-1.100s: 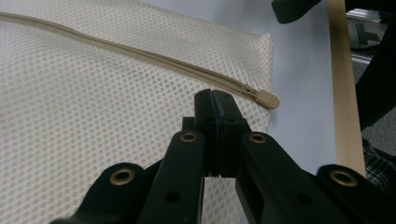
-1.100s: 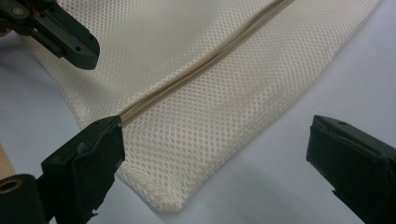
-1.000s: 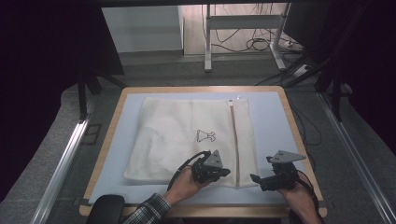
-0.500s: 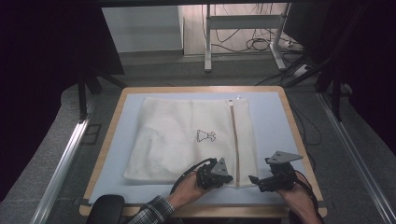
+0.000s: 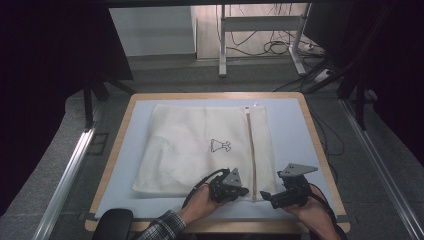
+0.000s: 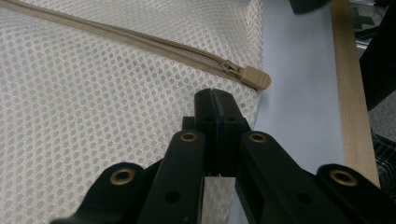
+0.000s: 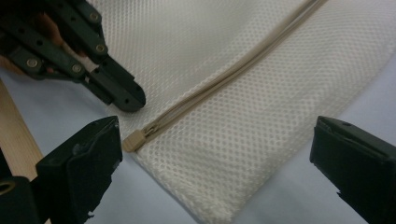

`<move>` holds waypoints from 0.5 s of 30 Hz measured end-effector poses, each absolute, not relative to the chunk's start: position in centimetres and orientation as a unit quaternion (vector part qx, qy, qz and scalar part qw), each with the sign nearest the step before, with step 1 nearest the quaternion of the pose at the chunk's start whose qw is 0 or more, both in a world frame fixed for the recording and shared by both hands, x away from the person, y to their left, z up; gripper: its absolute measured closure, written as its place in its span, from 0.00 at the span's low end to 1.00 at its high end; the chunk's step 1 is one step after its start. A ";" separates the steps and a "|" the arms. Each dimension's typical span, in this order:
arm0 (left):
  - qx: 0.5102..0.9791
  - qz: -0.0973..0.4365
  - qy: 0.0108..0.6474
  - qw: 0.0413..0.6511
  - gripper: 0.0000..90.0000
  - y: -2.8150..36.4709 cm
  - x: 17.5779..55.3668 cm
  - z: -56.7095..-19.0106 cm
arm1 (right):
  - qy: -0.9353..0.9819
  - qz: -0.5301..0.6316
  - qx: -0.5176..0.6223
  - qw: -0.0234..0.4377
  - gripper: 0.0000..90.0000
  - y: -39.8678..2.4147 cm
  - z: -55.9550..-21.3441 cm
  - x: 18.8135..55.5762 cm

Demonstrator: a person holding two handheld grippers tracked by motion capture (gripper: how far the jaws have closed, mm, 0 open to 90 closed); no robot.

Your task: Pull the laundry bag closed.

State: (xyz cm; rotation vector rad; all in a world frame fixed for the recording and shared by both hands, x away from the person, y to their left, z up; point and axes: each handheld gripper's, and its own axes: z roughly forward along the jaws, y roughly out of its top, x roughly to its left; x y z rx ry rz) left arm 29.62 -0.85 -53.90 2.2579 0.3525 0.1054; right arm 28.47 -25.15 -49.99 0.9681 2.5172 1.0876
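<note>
Mesh bag (image 5: 200, 150): flat on the surface (image 5: 290, 125), zip (image 6: 140, 44) fully shut. Left claw (image 6: 215, 100): closed, pinching mesh beside the zip pull (image 7: 133, 139). Right claw (image 7: 210, 154): open, straddling that corner. Unzipping apparently not begun.

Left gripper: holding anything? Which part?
Left gripper is shut on the mesh bag, pinching its near edge beside the zipper pull.

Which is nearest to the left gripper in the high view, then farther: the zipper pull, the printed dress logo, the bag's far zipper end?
From the left gripper:
1. Zipper pull, just right of it at the bag's near edge.
2. Dress logo, mid-bag.
3. Far zipper end, at the bag's far edge.
</note>
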 end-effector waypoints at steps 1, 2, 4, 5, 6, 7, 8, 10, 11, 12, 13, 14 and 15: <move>0.898 0.042 0.140 0.414 1.00 -0.8 29.6 -53.9 | 0.860 0.371 0.331 0.117 0.03 -25.1 -50.0 28.5; 0.899 0.042 0.140 0.413 1.00 -0.8 29.6 -53.9 | 0.864 0.368 0.326 0.113 0.04 -24.9 -50.1 28.4; 0.899 0.042 0.139 0.414 1.00 -0.8 29.6 -53.9 | 0.870 0.359 0.317 0.119 0.11 -24.3 -50.1 28.1; 0.899 0.042 0.140 0.414 1.00 -0.8 29.6 -53.9 | 0.870 0.359 0.317 0.119 0.11 -24.3 -50.1 28.1; 0.898 0.041 0.140 0.414 1.00 -0.8 29.6 -53.9 | 0.873 0.356 0.306 0.131 0.19 -24.0 -50.0 27.8; 0.898 0.041 0.140 0.414 1.00 -0.8 29.6 -53.9 | 0.873 0.356 0.306 0.131 0.19 -24.0 -50.0 27.8; 0.899 0.040 0.140 0.414 1.00 -0.8 29.7 -53.9 | 0.875 0.354 0.298 0.139 0.28 -23.8 -49.9 27.6; 0.899 0.040 0.141 0.413 1.00 -0.8 29.7 -53.9 | 0.879 0.353 0.288 0.143 0.36 -23.7 -49.8 27.4; 0.899 0.040 0.141 0.413 1.00 -0.8 29.7 -53.9 | 0.881 0.352 0.284 0.140 0.41 -23.6 -49.8 27.4; 0.899 0.040 0.142 0.413 1.00 -0.8 29.7 -53.9 | 0.881 0.352 0.284 0.140 0.41 -23.6 -49.8 27.4; 0.899 0.039 0.142 0.413 1.00 -0.8 29.7 -53.9 | 0.884 0.354 0.276 0.133 0.47 -23.3 -49.9 27.2; 0.899 0.039 0.142 0.413 1.00 -0.8 29.7 -53.9 | 0.884 0.354 0.276 0.133 0.47 -23.3 -49.9 27.2; 0.898 0.039 0.142 0.414 1.00 -0.8 29.7 -53.9 | 0.887 0.354 0.265 0.131 0.53 -23.0 -49.9 27.0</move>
